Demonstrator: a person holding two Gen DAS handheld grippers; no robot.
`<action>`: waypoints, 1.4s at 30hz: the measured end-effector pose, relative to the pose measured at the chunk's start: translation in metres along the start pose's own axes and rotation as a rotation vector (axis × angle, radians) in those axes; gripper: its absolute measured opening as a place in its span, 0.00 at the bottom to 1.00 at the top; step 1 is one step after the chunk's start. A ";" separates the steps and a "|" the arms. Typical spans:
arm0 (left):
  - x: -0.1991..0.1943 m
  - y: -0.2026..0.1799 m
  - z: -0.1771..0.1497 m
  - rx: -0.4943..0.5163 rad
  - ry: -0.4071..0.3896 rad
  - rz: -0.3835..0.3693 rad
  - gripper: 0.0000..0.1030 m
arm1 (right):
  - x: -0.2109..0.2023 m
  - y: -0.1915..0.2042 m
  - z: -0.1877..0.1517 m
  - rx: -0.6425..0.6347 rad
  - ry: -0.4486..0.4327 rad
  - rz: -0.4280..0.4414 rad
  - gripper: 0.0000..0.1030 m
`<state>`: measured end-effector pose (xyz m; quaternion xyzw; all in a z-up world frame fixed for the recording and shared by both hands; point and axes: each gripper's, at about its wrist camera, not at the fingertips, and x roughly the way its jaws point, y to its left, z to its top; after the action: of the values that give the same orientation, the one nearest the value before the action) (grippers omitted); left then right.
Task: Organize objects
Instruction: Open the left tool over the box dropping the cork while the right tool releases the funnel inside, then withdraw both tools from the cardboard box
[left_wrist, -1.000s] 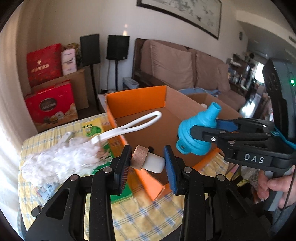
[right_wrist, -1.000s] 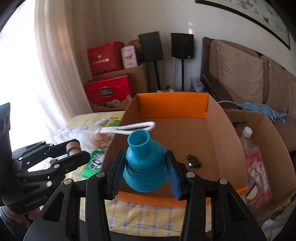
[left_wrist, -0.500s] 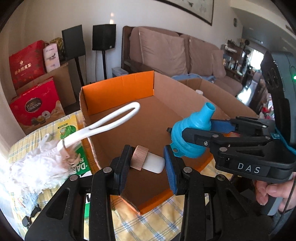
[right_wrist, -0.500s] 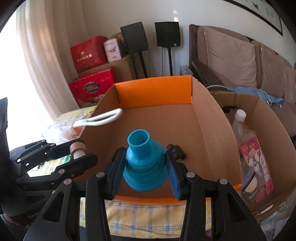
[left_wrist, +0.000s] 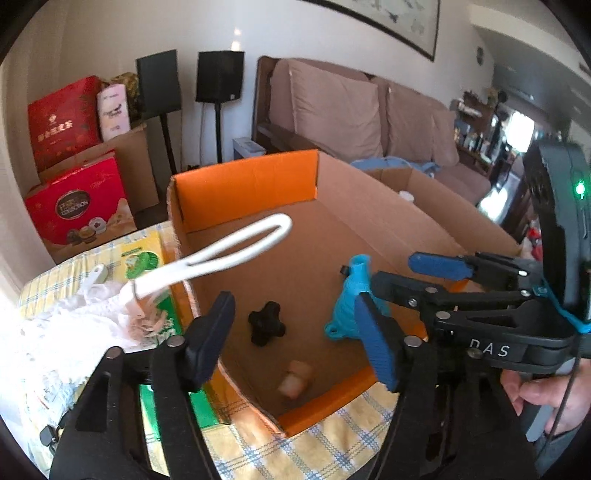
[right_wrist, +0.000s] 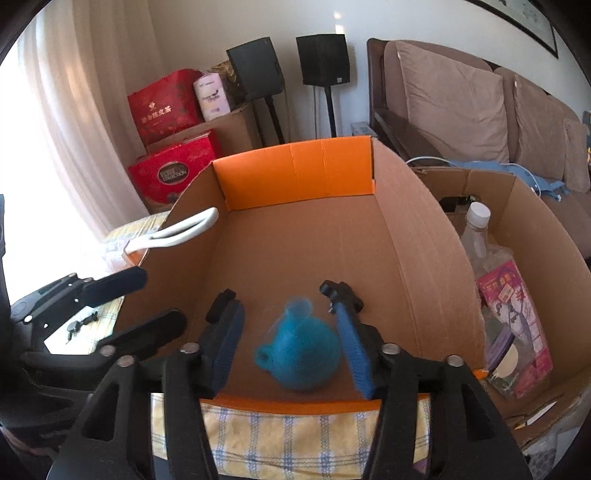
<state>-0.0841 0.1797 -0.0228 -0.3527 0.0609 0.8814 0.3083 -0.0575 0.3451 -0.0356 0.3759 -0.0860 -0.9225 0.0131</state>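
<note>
Over the orange-lined cardboard box (left_wrist: 243, 177) (right_wrist: 295, 162), my left gripper (left_wrist: 291, 332) has its jaws opening with nothing between them. The cork-topped white stopper (left_wrist: 295, 376) is a blur below it, low inside the box. My right gripper (right_wrist: 291, 332) is opening too. The blue funnel (right_wrist: 299, 354) (left_wrist: 347, 306) is blurred between its pads, no longer pressed. Each gripper shows in the other's view: the right gripper (left_wrist: 410, 275) and the left gripper (right_wrist: 147, 302). A small black object (left_wrist: 266, 326) lies on the box floor.
A white duster with a loop handle (left_wrist: 236, 247) (right_wrist: 173, 230) leans over the box's left wall. A green packet (left_wrist: 142, 258) lies on the checked tablecloth. A second cardboard box holding a bottle (right_wrist: 476, 229) stands to the right. A sofa and red gift boxes are behind.
Both grippers have opened over the box. The stopper has left the left jaws and dropped inside. The funnel has come loose between the right pads and sunk lower.
</note>
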 end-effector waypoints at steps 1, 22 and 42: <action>-0.003 0.002 0.002 -0.006 -0.009 0.004 0.69 | -0.002 0.000 0.000 0.001 -0.004 0.001 0.57; -0.067 0.044 -0.007 -0.113 -0.087 0.132 1.00 | -0.037 0.031 0.005 -0.019 -0.092 0.022 1.00; -0.125 0.085 -0.030 -0.226 -0.139 0.239 1.00 | -0.058 0.091 0.005 -0.119 -0.112 0.038 1.00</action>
<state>-0.0463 0.0387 0.0280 -0.3134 -0.0186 0.9353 0.1630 -0.0232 0.2612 0.0233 0.3205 -0.0389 -0.9452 0.0479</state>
